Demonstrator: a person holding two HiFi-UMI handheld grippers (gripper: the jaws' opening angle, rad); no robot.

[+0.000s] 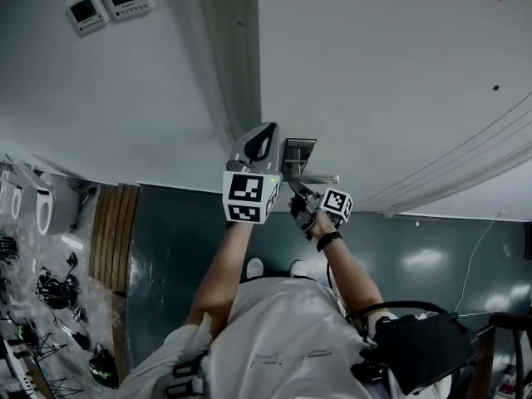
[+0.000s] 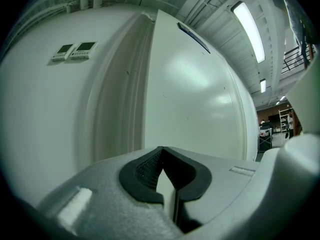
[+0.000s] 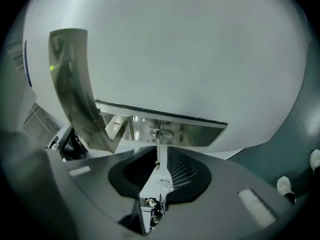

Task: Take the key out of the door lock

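Note:
A white door [image 1: 374,73] carries a steel lock plate [image 3: 200,131] with a curved lever handle [image 3: 72,84]. A thin metal key [image 3: 158,151] sticks out of the round cylinder [image 3: 157,133]. In the right gripper view its shaft and head lie between the two dark pads, and my right gripper [image 3: 159,156] is shut on it. In the head view the right gripper [image 1: 298,191] sits just below the handle [image 1: 320,178], hiding the key. My left gripper [image 1: 259,140] is level beside the lock plate [image 1: 299,150]. Its jaws [image 2: 162,151] are shut with nothing between them.
The door frame [image 1: 237,56] runs up the wall left of the door. Two small wall panels [image 1: 108,2] hang further left. Below are a dark green floor [image 1: 183,239], a wooden board [image 1: 112,231] and scattered gear [image 1: 50,298] at the left edge.

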